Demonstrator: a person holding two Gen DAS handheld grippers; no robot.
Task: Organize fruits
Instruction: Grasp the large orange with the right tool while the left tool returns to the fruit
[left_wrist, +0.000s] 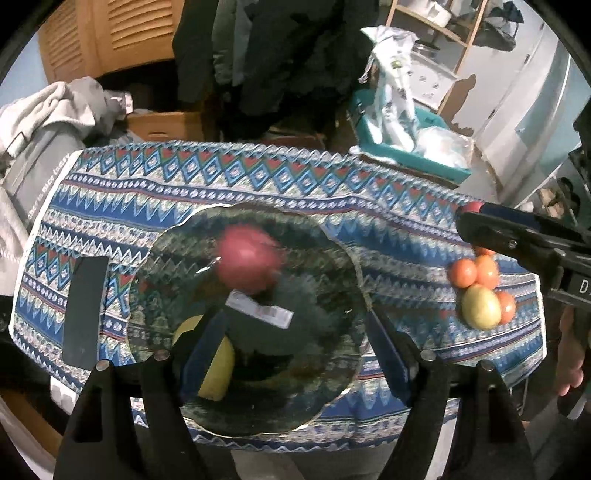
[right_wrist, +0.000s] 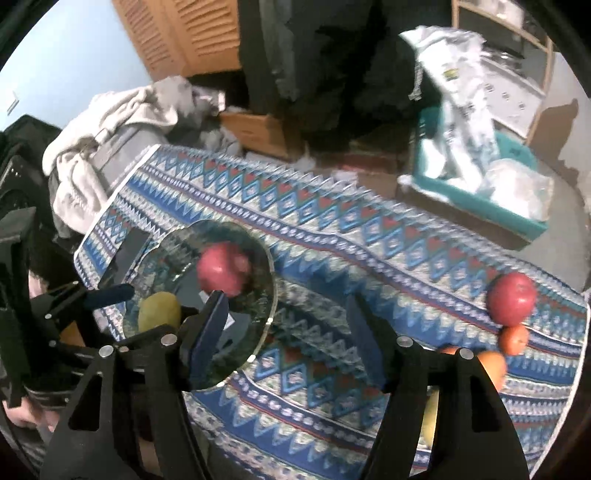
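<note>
Both grippers spread wide, holding nothing.
Left gripper (left_wrist: 295, 332) over the glass plate (left_wrist: 334, 236) with a red apple (left_wrist: 247, 260) and yellow fruit (left_wrist: 219, 369); right gripper (right_wrist: 288, 325) over cloth (right_wrist: 332, 229), loose fruits (right_wrist: 511, 299) right.

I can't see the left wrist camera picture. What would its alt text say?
A glass plate on a blue patterned tablecloth holds a red apple and a yellow fruit, framed by the open left gripper. To the right, small orange fruits and a yellow-green fruit lie on the cloth, with the right gripper above them.
</note>
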